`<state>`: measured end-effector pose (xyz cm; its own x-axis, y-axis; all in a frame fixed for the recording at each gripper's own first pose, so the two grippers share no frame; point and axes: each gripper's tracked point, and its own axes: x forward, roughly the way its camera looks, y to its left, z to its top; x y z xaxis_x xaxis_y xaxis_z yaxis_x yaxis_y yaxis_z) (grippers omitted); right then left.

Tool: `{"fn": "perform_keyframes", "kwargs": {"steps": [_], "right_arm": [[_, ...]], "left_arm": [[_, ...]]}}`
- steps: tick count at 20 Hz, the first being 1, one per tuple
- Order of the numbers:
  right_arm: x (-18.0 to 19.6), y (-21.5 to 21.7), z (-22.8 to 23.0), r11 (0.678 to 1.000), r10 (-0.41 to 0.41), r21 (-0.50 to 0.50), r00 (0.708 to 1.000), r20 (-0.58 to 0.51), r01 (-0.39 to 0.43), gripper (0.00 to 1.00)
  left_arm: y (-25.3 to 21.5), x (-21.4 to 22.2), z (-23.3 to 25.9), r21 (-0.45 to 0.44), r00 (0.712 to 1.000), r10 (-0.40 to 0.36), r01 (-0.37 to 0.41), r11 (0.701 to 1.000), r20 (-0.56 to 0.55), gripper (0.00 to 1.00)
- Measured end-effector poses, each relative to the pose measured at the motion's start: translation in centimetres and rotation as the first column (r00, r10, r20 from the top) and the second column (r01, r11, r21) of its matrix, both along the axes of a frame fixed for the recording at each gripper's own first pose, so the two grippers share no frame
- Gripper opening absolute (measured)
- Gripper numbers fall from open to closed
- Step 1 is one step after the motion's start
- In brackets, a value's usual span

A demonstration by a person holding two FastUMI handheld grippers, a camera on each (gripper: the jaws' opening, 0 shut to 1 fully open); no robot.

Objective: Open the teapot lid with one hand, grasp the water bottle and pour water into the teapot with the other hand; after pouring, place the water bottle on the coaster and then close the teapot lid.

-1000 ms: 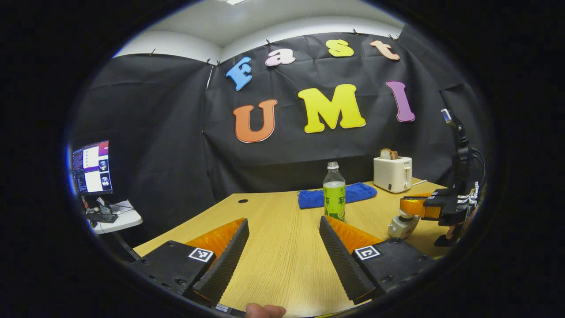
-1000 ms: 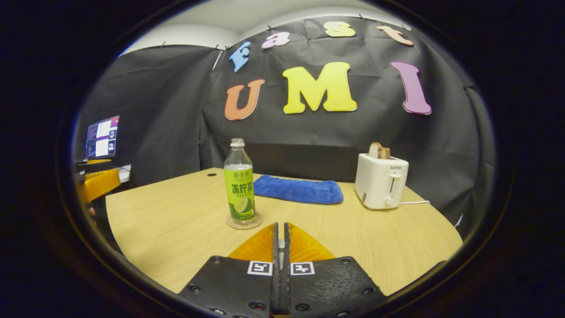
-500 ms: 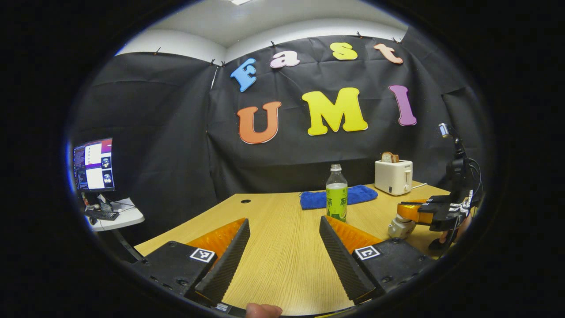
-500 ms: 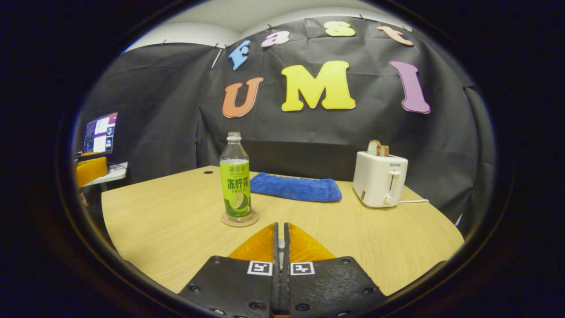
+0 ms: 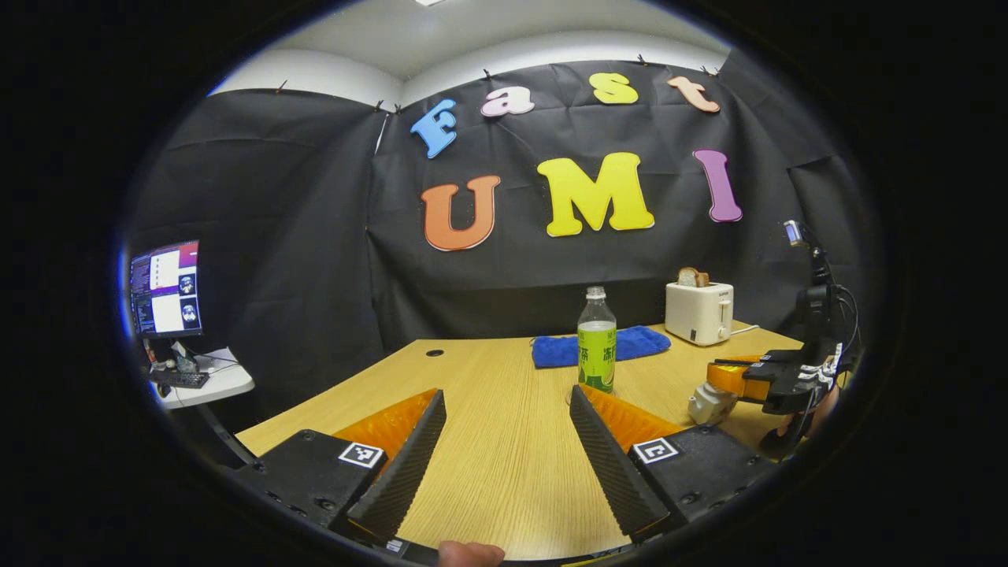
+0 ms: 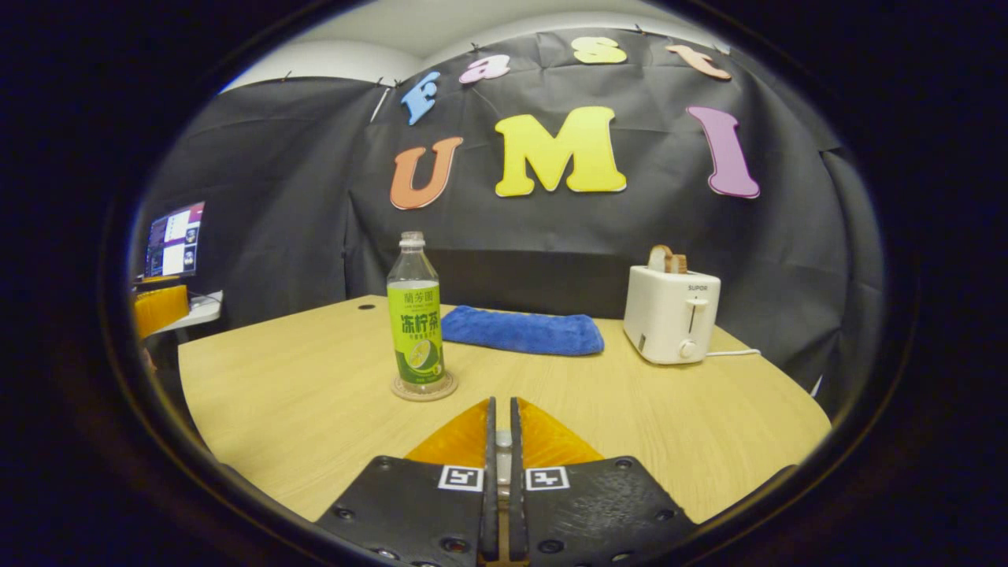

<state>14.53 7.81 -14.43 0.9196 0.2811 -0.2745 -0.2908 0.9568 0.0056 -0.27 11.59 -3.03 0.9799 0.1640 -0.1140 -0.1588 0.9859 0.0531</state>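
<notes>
With bottle (image 6: 416,311) parked on coaster (image 6: 424,388) | left gripper (image 5: 504,449) spread, empty | right gripper (image 6: 501,472) clamped on lid (image 5: 718,387), likely to seat it on teapot (image 5: 707,403)

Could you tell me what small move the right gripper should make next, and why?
Probably ease the right gripper straight down to seat the teapot lid on the teapot. The water bottle already stands on the coaster, the left gripper is open and clear, and closing the lid looks like what remains.

teapot (image 5: 713,402) — mostly hidden under right gripper (image 5: 728,376) | coaster (image 5: 568,391) — hidden behind left fingers (image 5: 602,441)
</notes>
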Motion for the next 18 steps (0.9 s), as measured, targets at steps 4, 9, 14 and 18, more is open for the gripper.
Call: {"fn": "perform_keyframes", "kwargs": {"steps": [4,9,14,18], "right_arm": [[-0.4,-0.1,1.8,1.0,-0.023,0.018,0.999,0.041,0.023,0.08],[-2.6,-1.6,5.7,0.996,-0.078,0.047,0.988,0.133,0.073,0.86],[-7.7,-3.3,8.1,0.993,-0.118,0.024,0.98,0.162,0.115,0.98],[-12.4,-4.4,10.6,0.989,-0.145,0.026,0.965,0.219,0.143,0.97]], "left_arm": [[-1.2,-0.1,0.6,-0.012,1.0,-0.023,0.024,1.0,0.013,0.99],[-3.2,0.0,0.5,-0.029,0.999,-0.044,0.044,0.999,0.015,0.99],[-6.4,-0.1,0.5,-0.046,0.995,-0.1,0.101,0.994,0.029,0.99],[-7.8,-0.5,0.6,-0.037,0.993,-0.116,0.117,0.992,0.025,0.99]]}}
